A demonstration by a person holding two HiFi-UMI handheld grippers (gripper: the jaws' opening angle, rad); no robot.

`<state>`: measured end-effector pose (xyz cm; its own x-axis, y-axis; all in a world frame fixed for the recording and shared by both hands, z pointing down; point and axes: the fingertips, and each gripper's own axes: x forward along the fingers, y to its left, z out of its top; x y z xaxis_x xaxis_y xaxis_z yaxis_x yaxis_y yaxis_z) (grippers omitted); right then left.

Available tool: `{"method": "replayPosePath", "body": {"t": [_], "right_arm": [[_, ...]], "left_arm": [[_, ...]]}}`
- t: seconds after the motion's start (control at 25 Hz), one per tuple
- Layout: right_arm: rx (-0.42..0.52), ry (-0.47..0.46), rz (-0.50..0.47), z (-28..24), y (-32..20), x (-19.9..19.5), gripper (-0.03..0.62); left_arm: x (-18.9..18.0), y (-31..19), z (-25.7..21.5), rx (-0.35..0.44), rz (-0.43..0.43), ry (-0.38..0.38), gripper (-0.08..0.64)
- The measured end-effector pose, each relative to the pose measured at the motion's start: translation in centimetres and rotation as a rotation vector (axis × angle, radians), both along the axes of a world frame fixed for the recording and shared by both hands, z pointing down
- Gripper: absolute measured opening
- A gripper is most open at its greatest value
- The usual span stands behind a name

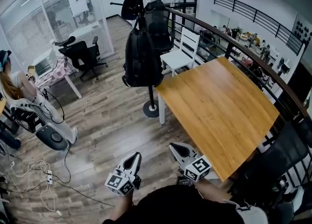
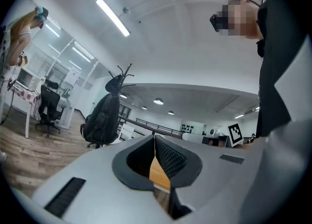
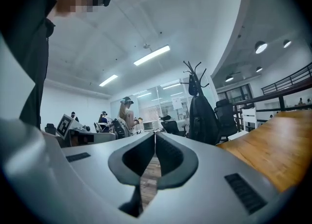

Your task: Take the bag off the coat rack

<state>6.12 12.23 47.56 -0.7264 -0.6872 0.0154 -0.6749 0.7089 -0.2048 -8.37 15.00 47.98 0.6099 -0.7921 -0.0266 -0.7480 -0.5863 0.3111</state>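
Wood floor (image 1: 112, 125): coat rack (image 1: 151, 97) stands just beside wooden surface (image 1: 219, 106) corner, black bag (image 1: 142, 57) hanging on it; white chair (image 1: 183, 52) behind surface; office chair (image 1: 83, 54), loose cables (image 1: 34, 174) at left.

Bright, even light from ceiling strip lights (image 2: 113, 17), soft shadows, strong fisheye bending, dark rounded corners

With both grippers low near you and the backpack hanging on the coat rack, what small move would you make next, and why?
I would probably step toward the coat rack. The black backpack hangs from it well ahead of the left gripper and the right gripper. Both have their jaws together and empty, so neither seems close enough yet to grasp it.
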Motion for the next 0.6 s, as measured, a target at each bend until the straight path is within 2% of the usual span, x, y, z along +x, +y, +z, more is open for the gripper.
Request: {"method": "replayPosePath", "body": {"t": [0.2, 0.4, 0.6], "right_arm": [[-0.014, -0.016, -0.012, 0.5, 0.4, 1.9, 0.034], [0.022, -0.03, -0.185, 0.2, 2.8, 2.3, 0.034], [-0.013, -0.028, -0.208, 0.8, 4.3, 4.5, 0.034]], "left_arm": [[1.3, 0.2, -0.4, 0.003, -0.011, -0.003, 0.017], [3.0, 0.0, 0.0, -0.033, -0.047, 0.039, 0.017], [6.4, 0.9, 0.4, -0.046, -0.028, -0.013, 0.017]]}}
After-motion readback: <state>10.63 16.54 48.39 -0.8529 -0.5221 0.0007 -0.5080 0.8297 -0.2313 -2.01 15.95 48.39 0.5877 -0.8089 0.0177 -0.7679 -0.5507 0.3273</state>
